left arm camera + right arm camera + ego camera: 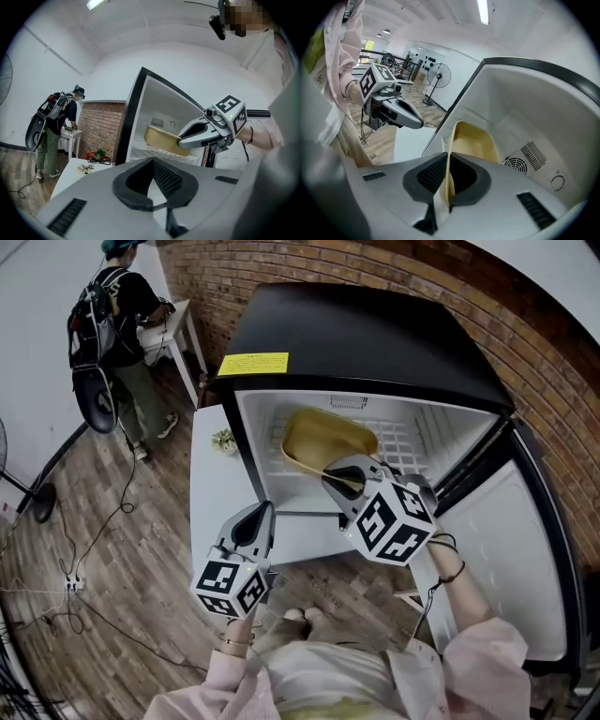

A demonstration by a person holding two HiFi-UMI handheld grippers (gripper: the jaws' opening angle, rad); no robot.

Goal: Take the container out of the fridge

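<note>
A shallow yellow container (323, 437) sits tilted in the open black fridge (375, 334), over the white wire shelf. My right gripper (342, 479) is shut on its near rim; in the right gripper view the thin yellow wall (476, 143) runs edge-on between the pads (433, 176). The left gripper view shows the container (161, 138) held at the fridge's mouth by the right gripper (180, 139). My left gripper (255, 521) hangs below and left of the fridge opening, jaws shut with nothing in them.
The fridge door (511, 549) stands swung open on the right. A low white table (211, 484) with a small plant (223, 440) adjoins the fridge's left side. A person (117, 324) with a backpack stands far left at a white stand. Cables lie on the wood floor.
</note>
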